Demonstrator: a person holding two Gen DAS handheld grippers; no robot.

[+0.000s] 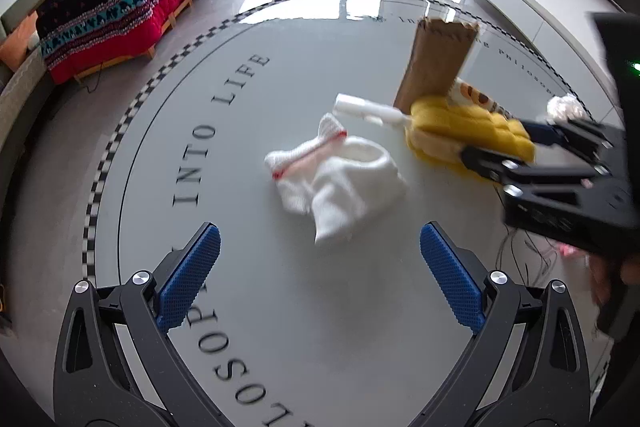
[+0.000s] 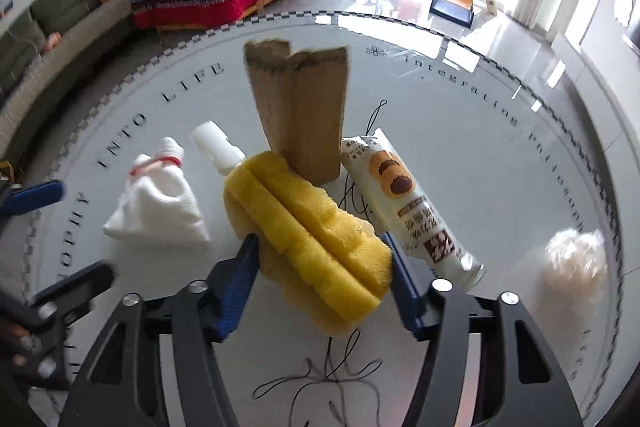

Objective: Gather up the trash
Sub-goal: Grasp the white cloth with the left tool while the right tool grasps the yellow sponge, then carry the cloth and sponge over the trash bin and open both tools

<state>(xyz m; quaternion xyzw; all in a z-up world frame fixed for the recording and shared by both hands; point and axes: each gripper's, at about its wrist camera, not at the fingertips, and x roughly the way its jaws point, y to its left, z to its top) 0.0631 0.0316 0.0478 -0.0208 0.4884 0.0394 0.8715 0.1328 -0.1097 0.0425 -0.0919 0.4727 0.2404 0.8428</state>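
While my right gripper pinches the yellow sponge mid-table, I judge the pickup step in hand | next: lift it clear of the paper bag | left gripper spread wide, holding nothing, near the white sock.

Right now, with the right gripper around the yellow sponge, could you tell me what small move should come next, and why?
Probably lift it: the right gripper has its pads pressed on the yellow sponge, which overlaps the brown paper bag.
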